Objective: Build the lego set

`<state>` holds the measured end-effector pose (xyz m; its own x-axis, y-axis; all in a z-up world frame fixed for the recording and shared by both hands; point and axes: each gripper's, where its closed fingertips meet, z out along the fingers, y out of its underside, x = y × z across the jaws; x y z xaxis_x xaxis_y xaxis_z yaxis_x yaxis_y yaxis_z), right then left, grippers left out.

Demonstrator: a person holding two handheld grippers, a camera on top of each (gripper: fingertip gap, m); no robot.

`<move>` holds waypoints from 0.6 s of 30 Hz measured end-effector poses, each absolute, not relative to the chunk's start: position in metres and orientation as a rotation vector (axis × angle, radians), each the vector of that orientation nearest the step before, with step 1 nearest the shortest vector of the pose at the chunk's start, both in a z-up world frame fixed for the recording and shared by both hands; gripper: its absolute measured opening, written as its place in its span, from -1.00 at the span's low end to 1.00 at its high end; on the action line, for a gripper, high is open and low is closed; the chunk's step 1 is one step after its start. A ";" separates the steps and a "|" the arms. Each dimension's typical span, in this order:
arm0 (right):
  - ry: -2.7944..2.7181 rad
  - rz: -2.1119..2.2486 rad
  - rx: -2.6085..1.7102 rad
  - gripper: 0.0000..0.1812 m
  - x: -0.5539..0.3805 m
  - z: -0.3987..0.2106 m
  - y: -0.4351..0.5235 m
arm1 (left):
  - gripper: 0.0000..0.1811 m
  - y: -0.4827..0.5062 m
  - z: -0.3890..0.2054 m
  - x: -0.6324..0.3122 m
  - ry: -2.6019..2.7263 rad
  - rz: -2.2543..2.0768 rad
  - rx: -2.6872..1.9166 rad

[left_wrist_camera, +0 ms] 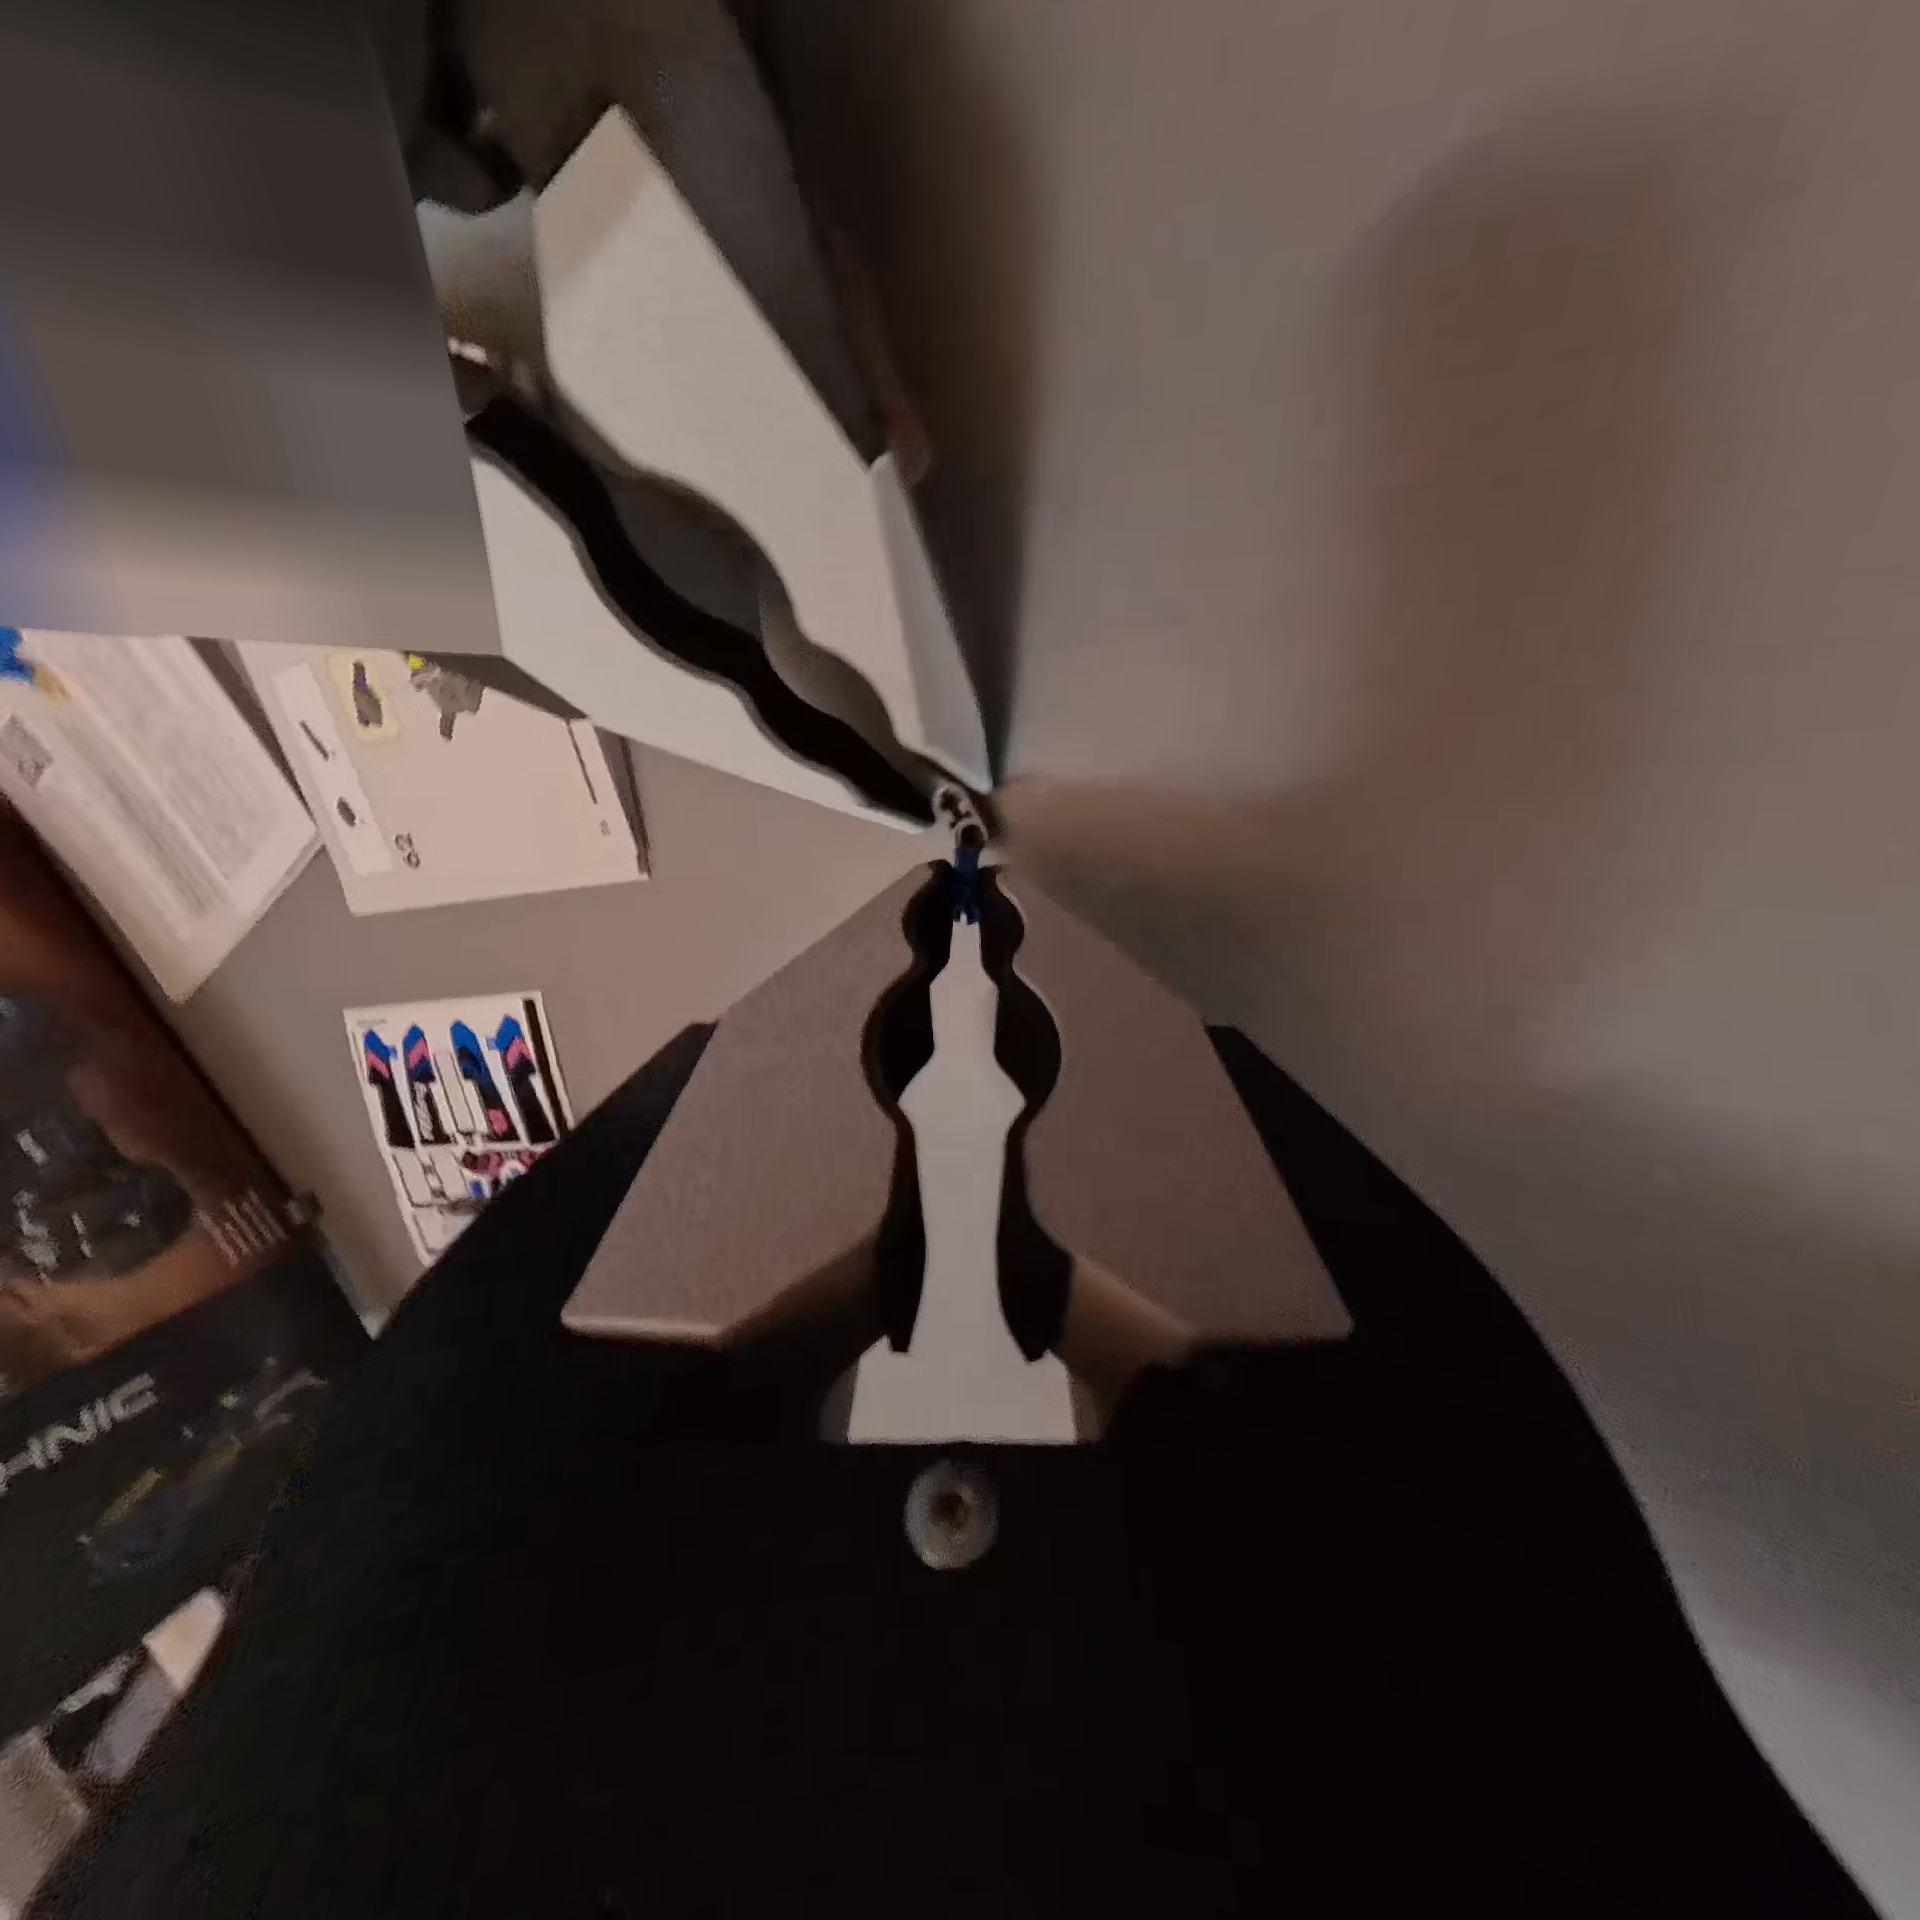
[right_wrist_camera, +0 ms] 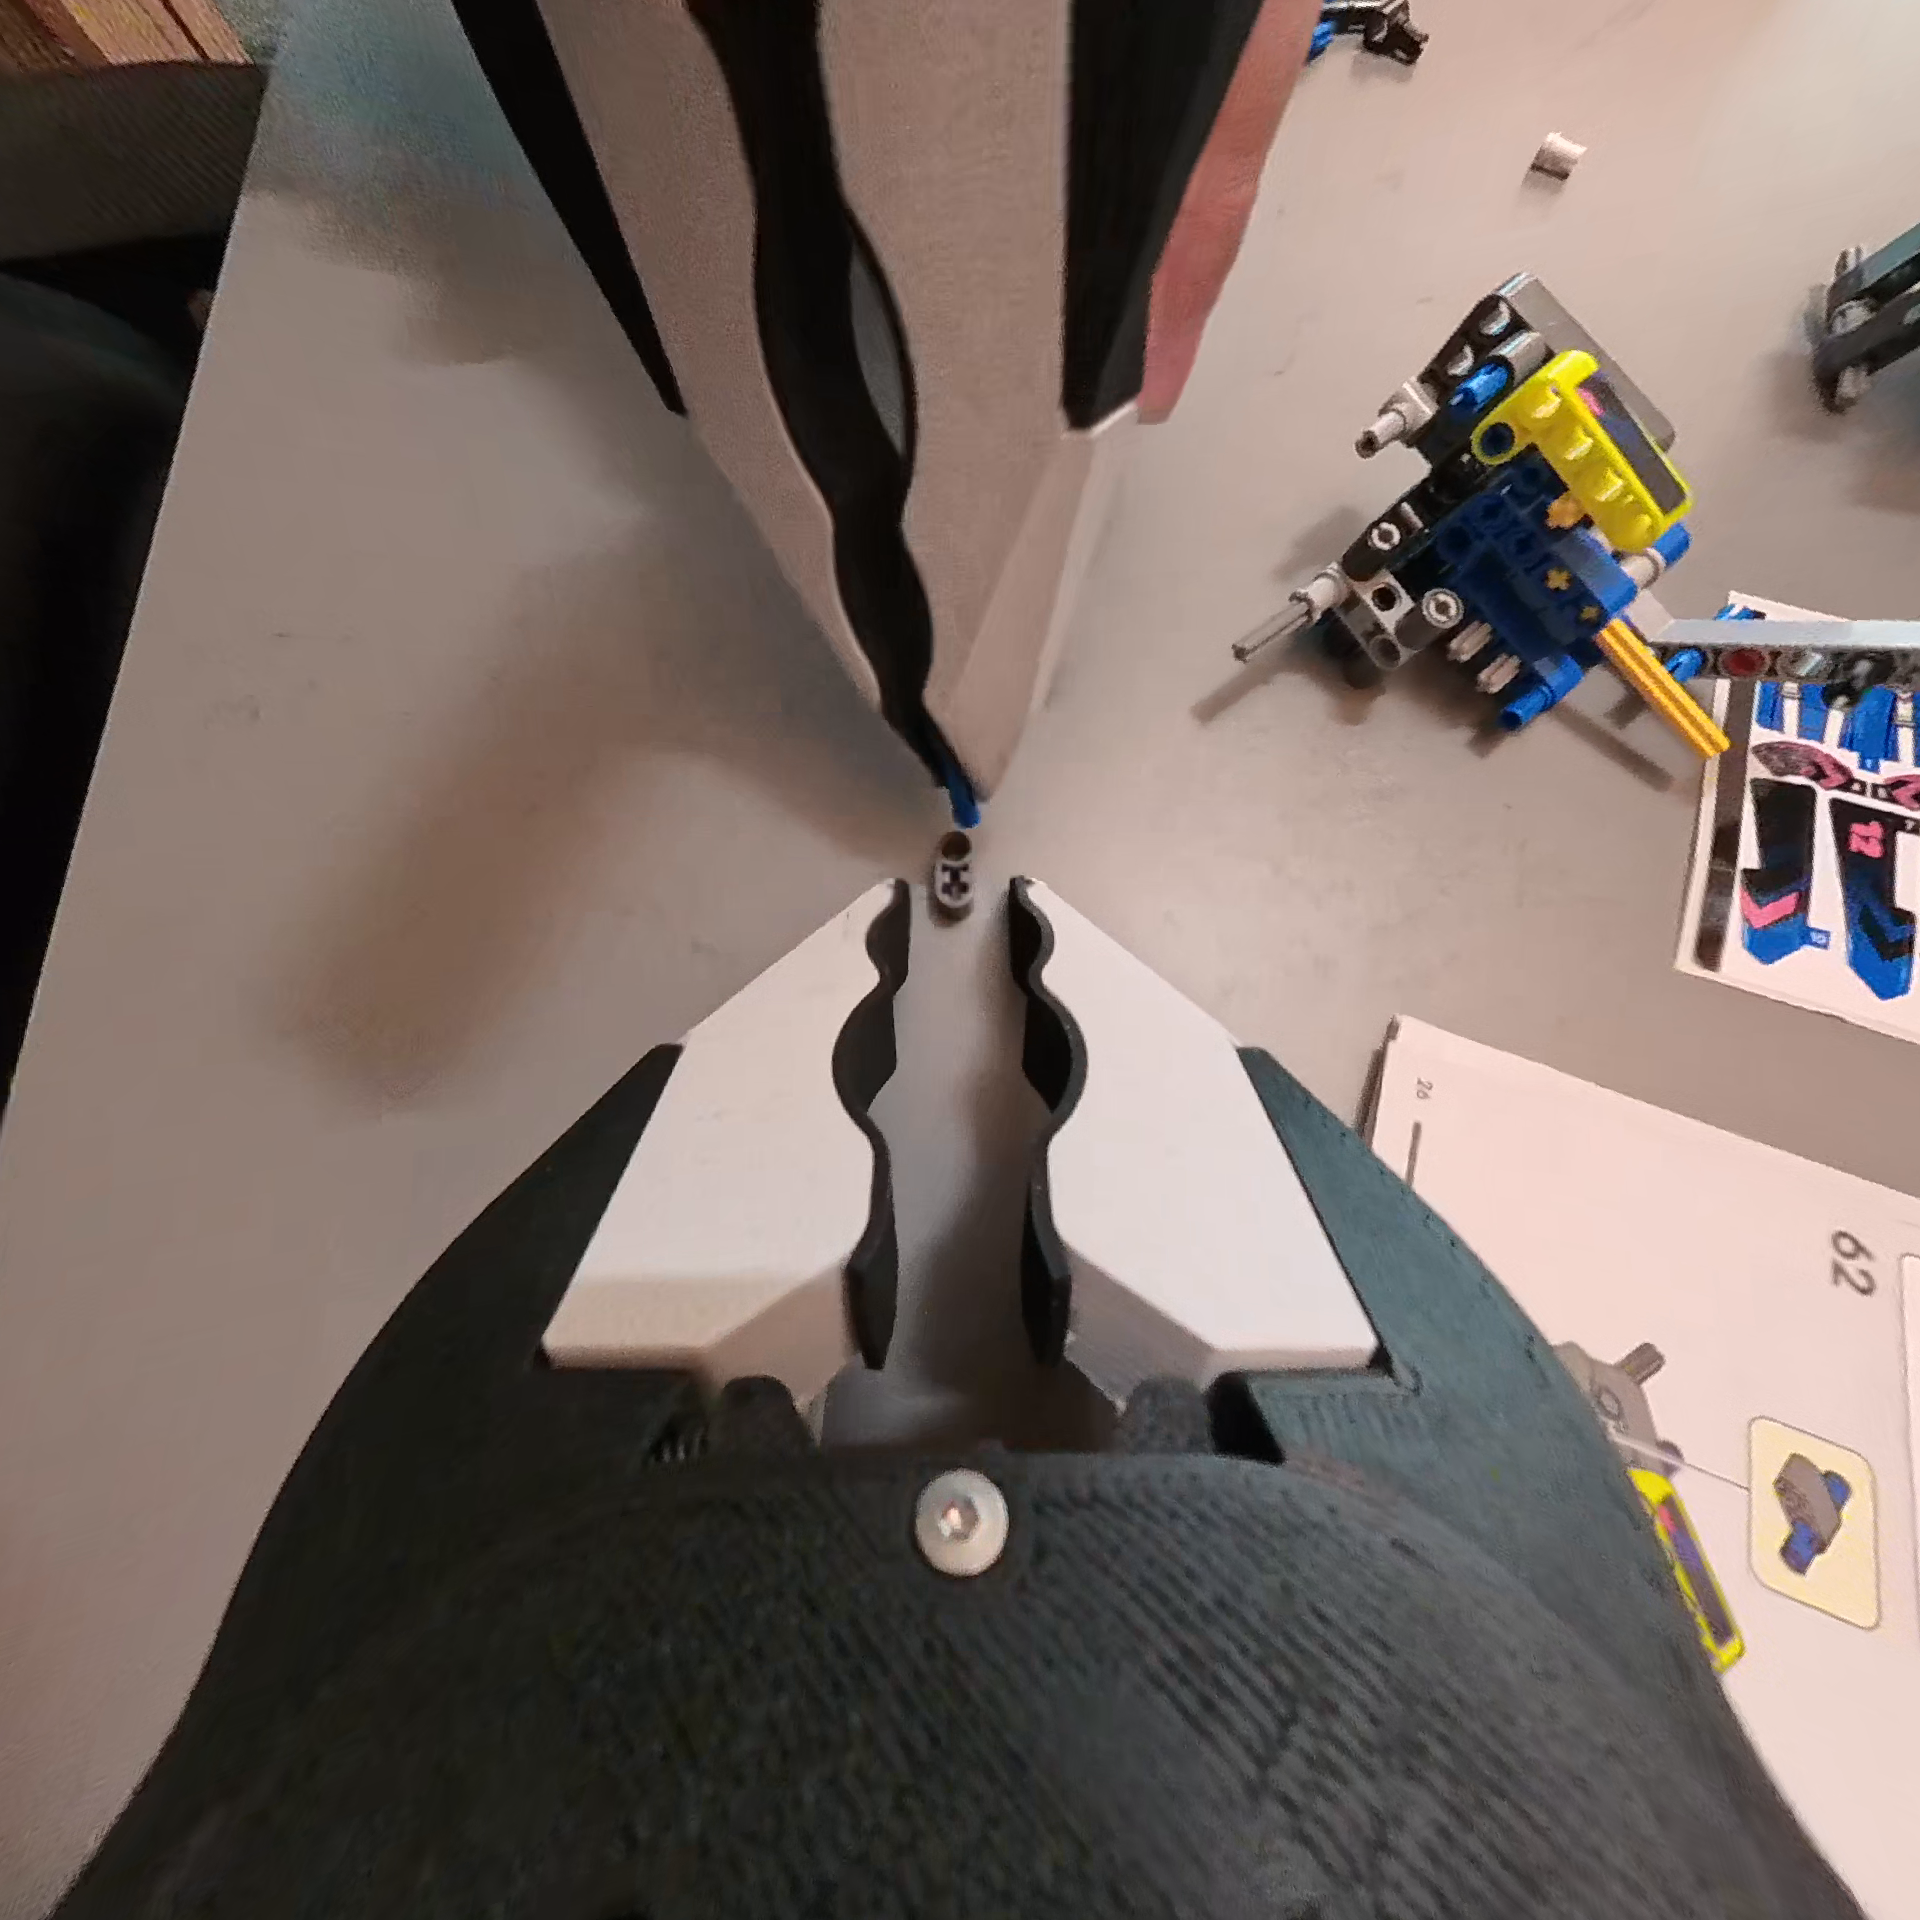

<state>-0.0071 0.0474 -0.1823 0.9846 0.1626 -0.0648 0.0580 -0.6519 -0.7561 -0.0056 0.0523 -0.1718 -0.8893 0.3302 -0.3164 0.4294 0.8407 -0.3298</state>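
Observation:
My left gripper is shut on a small blue pin at its fingertips. My right gripper is closed to a narrow gap on a small grey connector with a round hole and a cross hole. The blue pin points at the connector's round hole, almost touching it. In the right wrist view the left gripper comes in from the top. In the left wrist view the right gripper comes in from the upper left with the connector. Both are held above the grey table.
A part-built black, blue and yellow model stands at the right. Beside it lie a sticker sheet and an open instruction booklet. A small grey piece and another grey assembly lie farther right. The set's box lies at the left. Both grippers' tips are close together, under 4 cm apart. The grey assembly is about 20 cm from both grippers' fingertips.

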 end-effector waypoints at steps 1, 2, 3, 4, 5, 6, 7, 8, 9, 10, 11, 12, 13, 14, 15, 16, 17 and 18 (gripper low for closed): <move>-0.149 0.160 -2.282 -0.88 -0.006 -0.183 0.047 | -0.98 0.051 -0.172 -0.006 2.771 -0.564 0.630; -0.154 0.168 -2.284 -0.93 -0.007 -0.183 0.046 | -0.98 0.051 -0.171 -0.006 2.777 -0.546 0.668; -0.154 0.170 -2.283 -0.93 -0.007 -0.183 0.047 | -0.98 0.050 -0.171 -0.006 2.785 -0.526 0.699; -0.153 0.169 -2.284 -0.93 -0.007 -0.183 0.047 | -0.98 0.051 -0.170 -0.006 2.788 -0.504 0.728; -0.152 0.171 -2.284 -0.93 -0.007 -0.183 0.047 | -0.98 0.051 -0.169 -0.006 2.794 -0.480 0.754; -0.149 0.176 -2.284 -0.93 -0.007 -0.183 0.047 | -0.98 0.052 -0.169 -0.006 2.799 -0.457 0.774; -0.145 0.183 -2.284 -0.93 -0.007 -0.183 0.047 | -0.98 0.052 -0.169 -0.006 2.799 -0.441 0.793; -0.142 0.190 -2.284 -0.93 -0.007 -0.183 0.047 | -0.98 0.051 -0.169 -0.007 2.804 -0.434 0.814; -0.140 0.194 -2.284 -0.93 -0.007 -0.183 0.047 | -0.98 0.051 -0.170 -0.008 2.809 -0.425 0.830; -0.140 0.194 -2.284 -0.93 -0.007 -0.183 0.047 | -0.98 0.051 -0.170 -0.008 2.808 -0.408 0.844; -0.140 0.195 -2.284 -0.93 -0.007 -0.183 0.047 | -0.98 0.051 -0.171 -0.008 2.807 -0.389 0.858; -0.141 0.196 -2.283 -0.93 -0.007 -0.183 0.047 | -0.98 0.051 -0.171 -0.007 2.804 -0.379 0.870; -0.144 0.199 -2.283 -0.93 -0.007 -0.183 0.047 | -0.98 0.051 -0.171 -0.007 2.803 -0.377 0.878; -0.147 0.204 -2.282 -0.91 -0.008 -0.183 0.047 | -0.98 0.050 -0.172 -0.008 2.807 -0.373 0.886; -0.148 0.210 -2.282 -0.90 -0.008 -0.183 0.047 | -0.98 0.050 -0.172 -0.007 2.807 -0.369 0.895; -0.148 0.214 -2.281 -0.91 -0.008 -0.183 0.047 | -0.98 0.049 -0.172 -0.007 2.803 -0.368 0.906; -0.145 0.215 -2.282 -0.92 -0.008 -0.183 0.047 | -0.98 0.048 -0.172 -0.008 2.811 -0.363 0.919; -0.141 0.215 -2.283 -0.92 -0.007 -0.183 0.047 | -0.98 0.048 -0.173 -0.009 2.815 -0.352 0.932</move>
